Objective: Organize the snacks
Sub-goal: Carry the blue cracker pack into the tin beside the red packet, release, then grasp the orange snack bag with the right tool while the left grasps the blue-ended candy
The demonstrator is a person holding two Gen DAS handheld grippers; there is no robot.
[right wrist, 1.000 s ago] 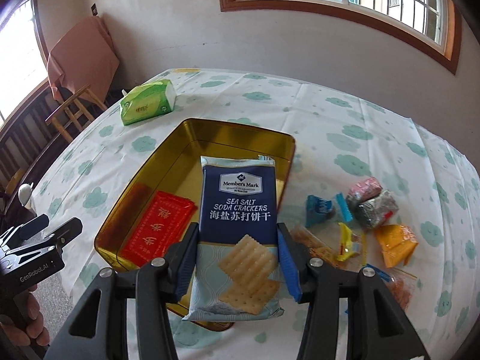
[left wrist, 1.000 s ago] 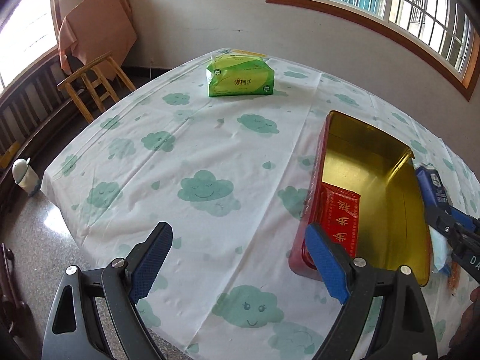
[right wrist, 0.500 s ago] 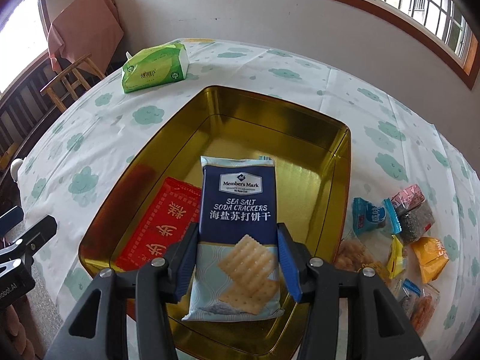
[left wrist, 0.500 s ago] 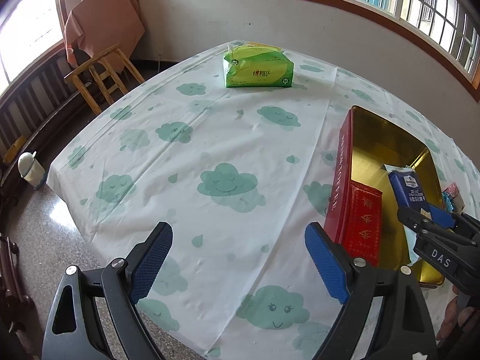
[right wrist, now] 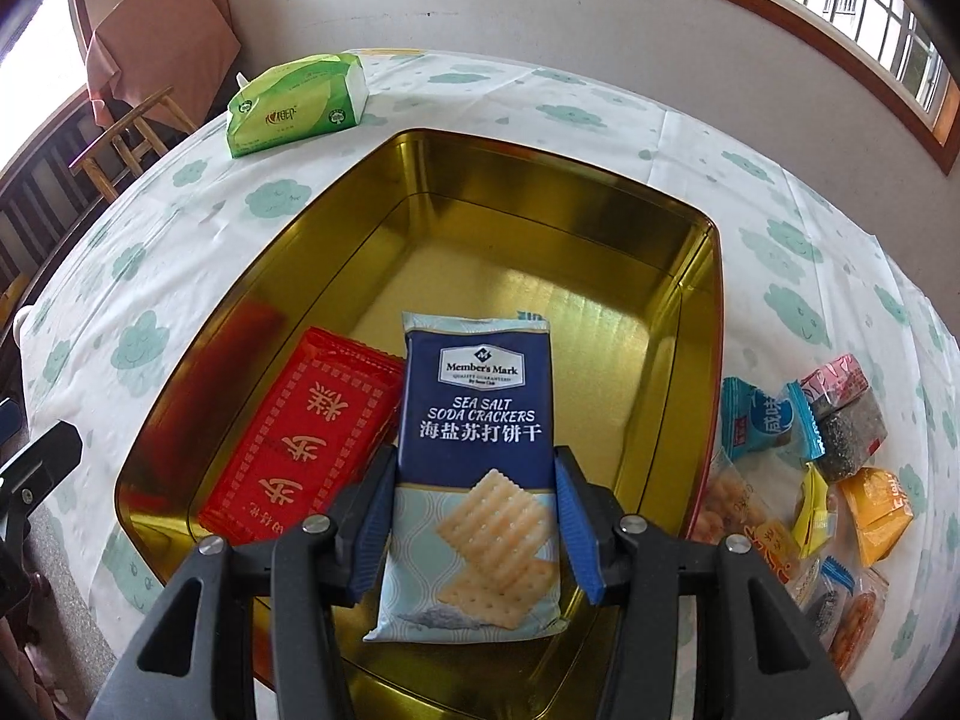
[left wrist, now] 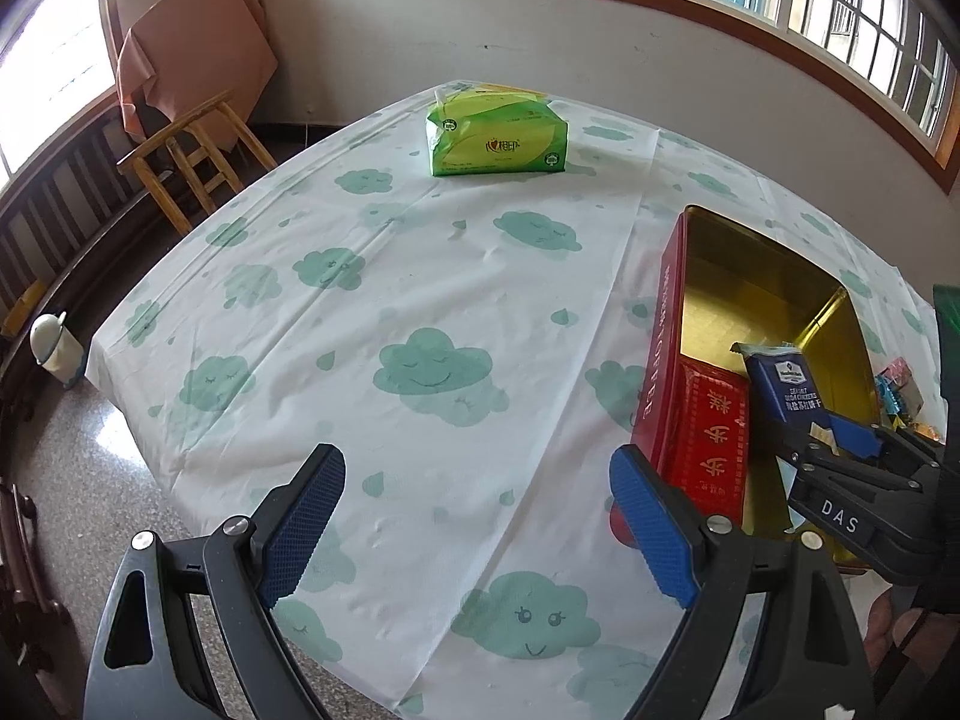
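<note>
My right gripper (right wrist: 474, 516) is shut on a blue soda cracker packet (right wrist: 480, 420), held low inside the gold tin (right wrist: 540, 204), right beside a red snack packet (right wrist: 300, 438) lying at the tin's left side. In the left wrist view the same tin (left wrist: 660, 324), red outside, stands at the right with the red packet (left wrist: 714, 432) and the cracker packet (left wrist: 786, 384) in it, and the right gripper (left wrist: 840, 450) reaches in from the right. My left gripper (left wrist: 474, 522) hangs open over bare tablecloth, left of the tin, holding nothing.
Several small wrapped snacks (right wrist: 834, 456) lie on the cloud-print tablecloth (left wrist: 420, 300) right of the tin. A green tissue pack (left wrist: 498, 132) sits at the far side. A wooden chair (left wrist: 186, 162) stands beyond the table's left edge.
The right gripper has sunk forward into the tin with the cracker packet, now beside the red packet. In the left wrist view the tin has shifted right.
</note>
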